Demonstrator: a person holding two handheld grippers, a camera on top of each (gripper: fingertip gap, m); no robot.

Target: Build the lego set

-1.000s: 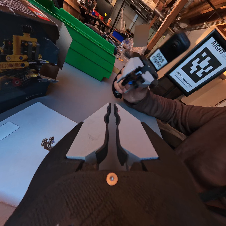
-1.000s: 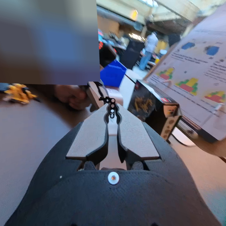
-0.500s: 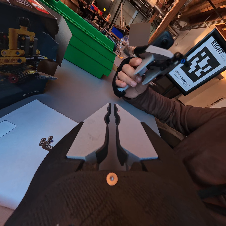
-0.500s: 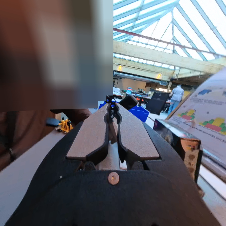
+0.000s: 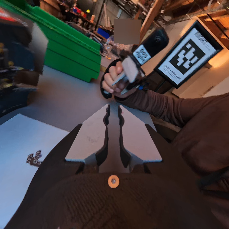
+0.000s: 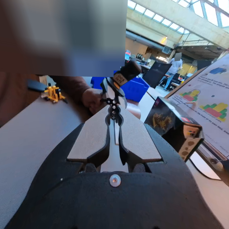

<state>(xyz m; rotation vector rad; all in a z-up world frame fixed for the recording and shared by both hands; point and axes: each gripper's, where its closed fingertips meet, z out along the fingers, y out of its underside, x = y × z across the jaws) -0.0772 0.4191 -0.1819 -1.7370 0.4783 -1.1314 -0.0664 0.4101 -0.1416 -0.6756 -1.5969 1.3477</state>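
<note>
**Right tool pinches a black lego beam; left tool empty, jaws slightly apart**

Right wrist view: right tool (image 6: 114, 109) is clamped on a black lego beam (image 6: 113, 107) with round holes. The beam stands up between the tips, and a short arm sticks out to the left at its top. Only this view shows the yellow lego model (image 6: 54, 93) sitting on the grey table (image 6: 31, 130) far left, well apart from the tool. The dark lego box (image 6: 164, 119) stands to the right, beside a printed instruction sheet (image 6: 204, 105). A blue bin (image 6: 133, 89) is behind. The left tool (image 6: 115, 94) is seen farther off, held in a hand (image 6: 92, 100).

Left wrist view: left tool (image 5: 113, 107) holds nothing, with a narrow gap between its fingers, above the table (image 5: 69, 96). Only this view shows a small dark lego piece (image 5: 34, 158) lying on a white sheet (image 5: 24, 136) at lower left. Green bin (image 5: 71, 54) sits at the back, blurred box (image 5: 13, 64) on the left. The right tool (image 5: 128, 80) is raised in a hand (image 5: 111, 80) with a brown sleeve (image 5: 167, 110); motion blur hides the beam here. A framed marker sign (image 5: 185, 54) stands at right.
</note>
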